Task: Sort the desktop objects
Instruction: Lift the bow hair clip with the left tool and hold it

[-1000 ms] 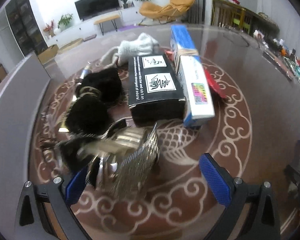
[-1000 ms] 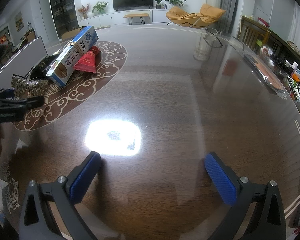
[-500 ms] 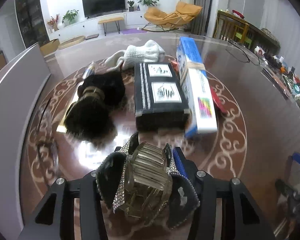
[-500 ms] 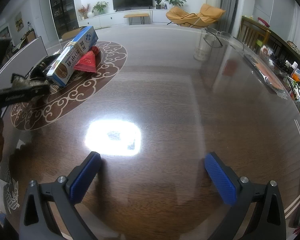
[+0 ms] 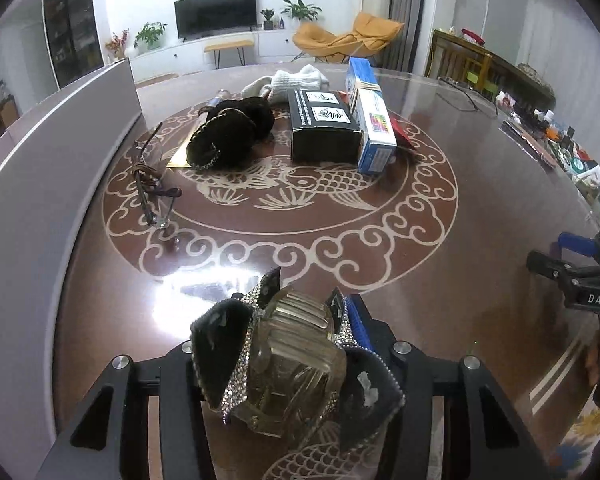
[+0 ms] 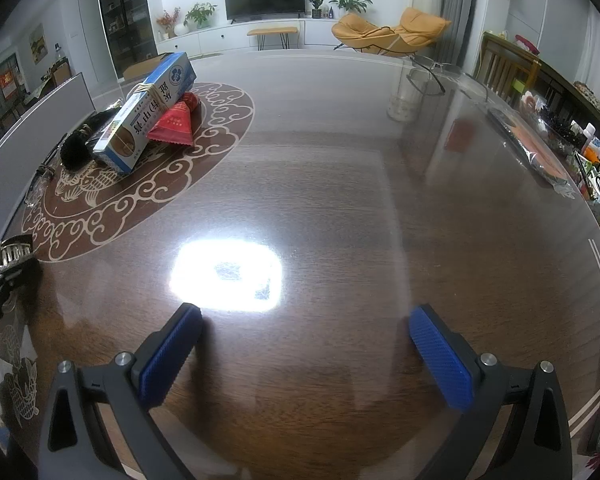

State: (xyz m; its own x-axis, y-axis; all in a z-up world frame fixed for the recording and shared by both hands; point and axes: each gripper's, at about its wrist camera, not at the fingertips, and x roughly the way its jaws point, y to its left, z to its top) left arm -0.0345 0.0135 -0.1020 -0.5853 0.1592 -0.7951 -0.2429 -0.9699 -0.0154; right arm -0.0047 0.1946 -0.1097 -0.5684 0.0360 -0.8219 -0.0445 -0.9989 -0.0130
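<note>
My left gripper (image 5: 296, 356) is shut on a rhinestone bow hair clip (image 5: 292, 364) with a clear claw, held above the table's near part. On the round fish pattern lie a black box (image 5: 324, 126), a blue and white box (image 5: 372, 116), black furry hair pieces (image 5: 228, 132), a white knit item (image 5: 296, 80), a red packet (image 6: 174, 122) and glasses (image 5: 152, 188). My right gripper (image 6: 304, 352) is open and empty over bare wood, well to the right of the pile; it shows at the right edge of the left wrist view (image 5: 580, 268).
A grey panel (image 5: 40, 152) stands along the table's left side. Another pair of glasses (image 6: 428, 74) and a plastic-wrapped packet (image 6: 536, 148) lie at the far right. Clutter (image 6: 596, 168) lines the right edge. A bright lamp reflection (image 6: 226, 276) sits mid-table.
My left gripper closed on the bow hair clip, lifted it and drew back from the pile toward the near edge. The right gripper has not moved.
</note>
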